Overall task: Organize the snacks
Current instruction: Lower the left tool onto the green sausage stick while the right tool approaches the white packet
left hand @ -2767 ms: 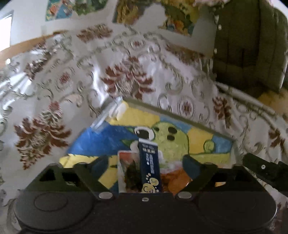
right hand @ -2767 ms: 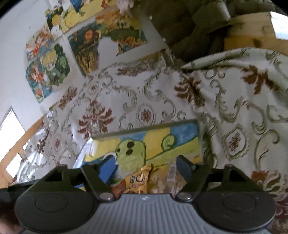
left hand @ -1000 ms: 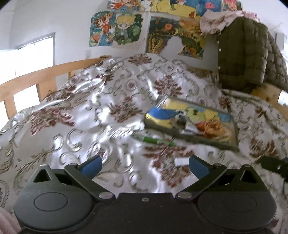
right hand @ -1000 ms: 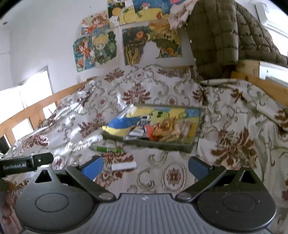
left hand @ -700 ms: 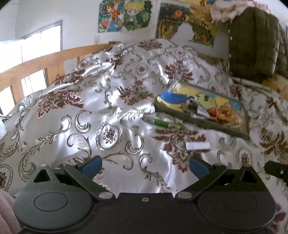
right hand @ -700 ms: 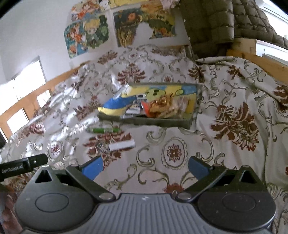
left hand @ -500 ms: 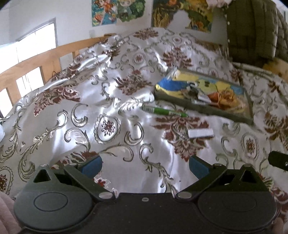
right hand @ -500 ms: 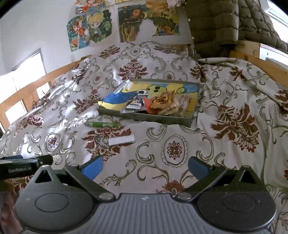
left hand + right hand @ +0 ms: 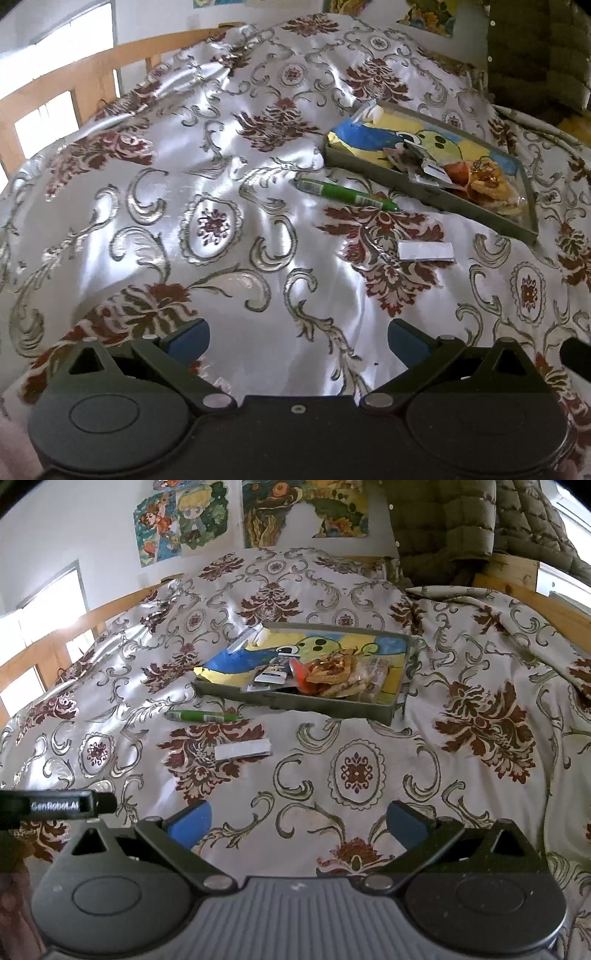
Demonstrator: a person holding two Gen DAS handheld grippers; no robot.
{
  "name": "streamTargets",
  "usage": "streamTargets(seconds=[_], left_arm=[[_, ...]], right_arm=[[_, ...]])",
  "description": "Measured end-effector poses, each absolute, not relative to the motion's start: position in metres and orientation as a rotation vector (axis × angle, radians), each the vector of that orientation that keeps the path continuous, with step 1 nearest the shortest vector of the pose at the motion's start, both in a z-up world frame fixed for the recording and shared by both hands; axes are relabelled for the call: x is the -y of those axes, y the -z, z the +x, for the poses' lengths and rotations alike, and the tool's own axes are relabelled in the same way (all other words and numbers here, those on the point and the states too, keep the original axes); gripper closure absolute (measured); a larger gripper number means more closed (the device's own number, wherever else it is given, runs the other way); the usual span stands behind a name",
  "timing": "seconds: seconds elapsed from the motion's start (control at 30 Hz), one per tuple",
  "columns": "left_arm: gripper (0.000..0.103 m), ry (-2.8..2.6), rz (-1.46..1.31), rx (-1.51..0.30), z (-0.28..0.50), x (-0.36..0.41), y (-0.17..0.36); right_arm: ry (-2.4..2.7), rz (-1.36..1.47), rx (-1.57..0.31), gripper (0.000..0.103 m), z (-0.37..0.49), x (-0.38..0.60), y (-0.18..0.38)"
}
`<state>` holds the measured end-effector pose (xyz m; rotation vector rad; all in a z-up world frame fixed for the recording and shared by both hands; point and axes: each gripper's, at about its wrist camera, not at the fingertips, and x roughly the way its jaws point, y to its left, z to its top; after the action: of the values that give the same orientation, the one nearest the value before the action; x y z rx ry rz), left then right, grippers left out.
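Both the left tongs (image 9: pixel 298 338) and right tongs (image 9: pixel 298 821) gape empty above the bedspread (image 9: pixel 369 775), well short of the tray (image 9: pixel 295 701) holding what look like snack packets (image 9: pixel 332 675).

left gripper (image 9: pixel 298 338) spread, empty | snacks (image 9: pixel 476 177) in tray (image 9: pixel 461 210) | pen (image 9: pixel 345 194) beside tray

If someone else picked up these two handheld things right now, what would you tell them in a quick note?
Left tool: open, holding nothing, hovering over the bedspread.
Right tool: open, holding nothing, also short of the tray.
Tray: sits on the bed ahead; the snack packets are piled in its near half.
Outside the tray: a green pen beside its near edge and a white strip closer to the tools.
Done: several snacks are in the tray.
Left: I cannot tell if the white strip is a snack; if so, it goes in. The pile looks untidy and may need straightening.
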<state>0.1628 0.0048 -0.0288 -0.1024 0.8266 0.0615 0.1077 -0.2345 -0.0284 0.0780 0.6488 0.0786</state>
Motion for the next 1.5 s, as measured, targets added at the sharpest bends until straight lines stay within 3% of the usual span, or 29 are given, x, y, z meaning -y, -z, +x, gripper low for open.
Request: streamTargets(seconds=[0.43,1.03,1.5], left_arm=[[0.001,0.043,0.027,-0.888,0.195,0.010,0.037],[0.001,0.170,0.177,-0.593,0.281,0.002,0.014],[0.001,0.316,0.112,-0.538,0.345,-0.031,0.031]], right_arm=[[-0.108,0.046,-0.690,0.000,0.126,0.225,0.038],[-0.131,0.042,-0.644,0.000,0.167,0.212,0.042],[-0.194,0.142,-0.659,0.000,0.226,0.198,0.054]])
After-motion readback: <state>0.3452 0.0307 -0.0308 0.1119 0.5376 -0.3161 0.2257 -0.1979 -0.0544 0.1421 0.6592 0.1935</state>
